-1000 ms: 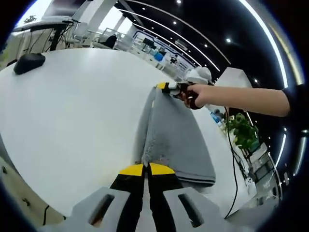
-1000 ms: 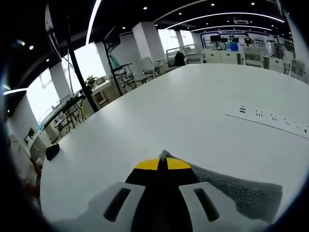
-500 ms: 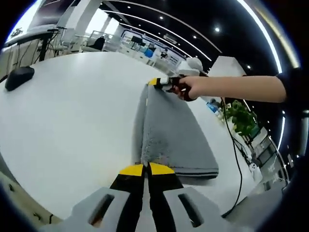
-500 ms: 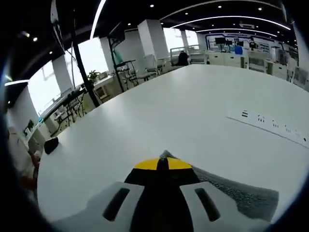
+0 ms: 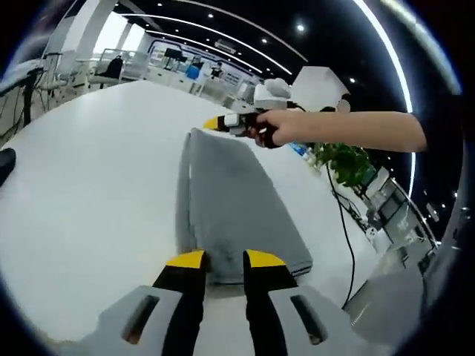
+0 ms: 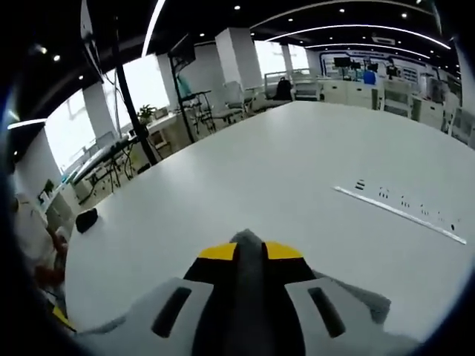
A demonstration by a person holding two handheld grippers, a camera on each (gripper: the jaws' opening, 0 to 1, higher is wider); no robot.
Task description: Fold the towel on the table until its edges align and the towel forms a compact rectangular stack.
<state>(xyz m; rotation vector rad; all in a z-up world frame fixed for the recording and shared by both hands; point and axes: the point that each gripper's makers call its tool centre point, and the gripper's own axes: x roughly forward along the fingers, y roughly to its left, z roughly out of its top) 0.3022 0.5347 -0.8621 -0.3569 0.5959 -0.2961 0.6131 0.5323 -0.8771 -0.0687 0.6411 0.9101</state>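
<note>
Fingers of the left gripper [image 5: 223, 259] stand spread over the folded towel [image 5: 234, 200]; the right gripper [image 6: 249, 251] pinches its far corner. Release squarely, keeping edges aligned on the table [image 5: 89, 178].

R gripper [image 6: 249, 251] jaws parted w/ towel [image 6: 247, 241] between, white table [image 6: 297, 170]

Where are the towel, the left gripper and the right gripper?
towel [image 5: 234, 204], left gripper view, middle of its folded top layer.
left gripper [image 5: 225, 259], left gripper view, gap between its yellow tips.
right gripper [image 5: 215, 123], left gripper view, its yellow tips at the towel's far end.
</note>
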